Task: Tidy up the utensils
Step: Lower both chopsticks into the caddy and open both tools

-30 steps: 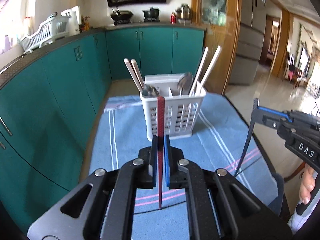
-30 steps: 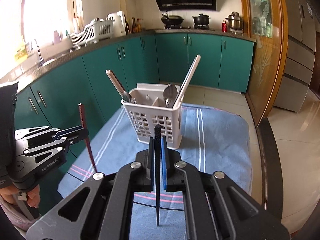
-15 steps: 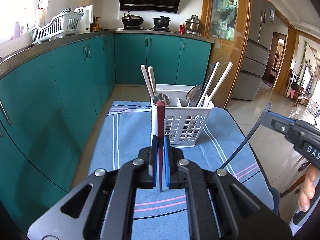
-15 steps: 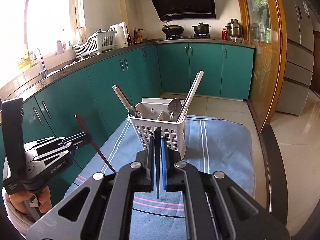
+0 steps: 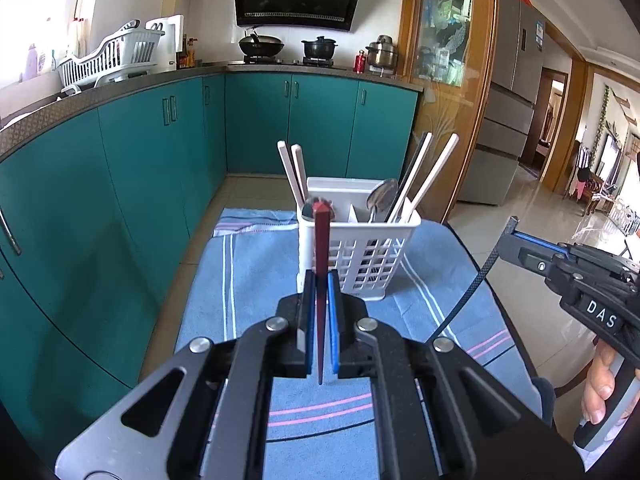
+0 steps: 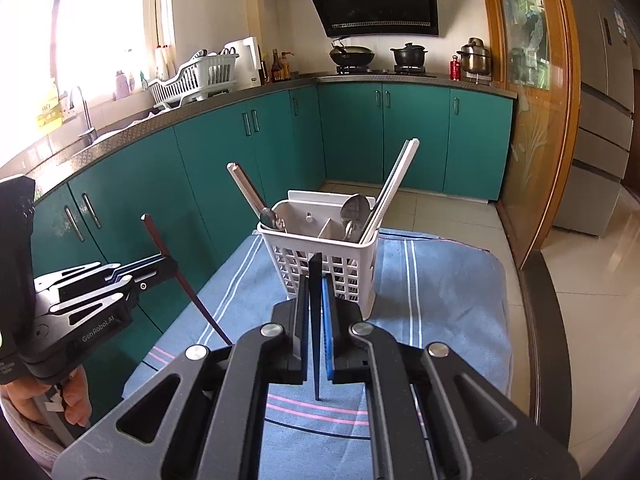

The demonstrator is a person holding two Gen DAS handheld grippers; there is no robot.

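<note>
A white slotted utensil basket (image 5: 360, 256) stands on a blue cloth (image 5: 240, 300); it also shows in the right wrist view (image 6: 320, 264). It holds spoons (image 5: 380, 198) and pale chopsticks (image 5: 296, 172). My left gripper (image 5: 320, 280) is shut on a dark red chopstick (image 5: 321, 248), held in the air short of the basket, tilted with its thick end up; the chopstick also shows in the right wrist view (image 6: 176, 272). My right gripper (image 6: 316, 284) is shut on a black chopstick (image 6: 316, 320), held in front of the basket; the chopstick also shows in the left wrist view (image 5: 476, 284).
Teal cabinets (image 5: 120, 168) run along the left and back under a dark counter. A dish rack (image 5: 116, 58) and stove pots (image 5: 320, 46) sit on the counter. A wooden glass door (image 5: 452, 80) and a fridge (image 5: 512, 128) stand to the right of the table.
Both grippers have risen and tilted, so the basket sits lower in each view. The red chopstick has leaned further over. Both chopsticks stay gripped.
</note>
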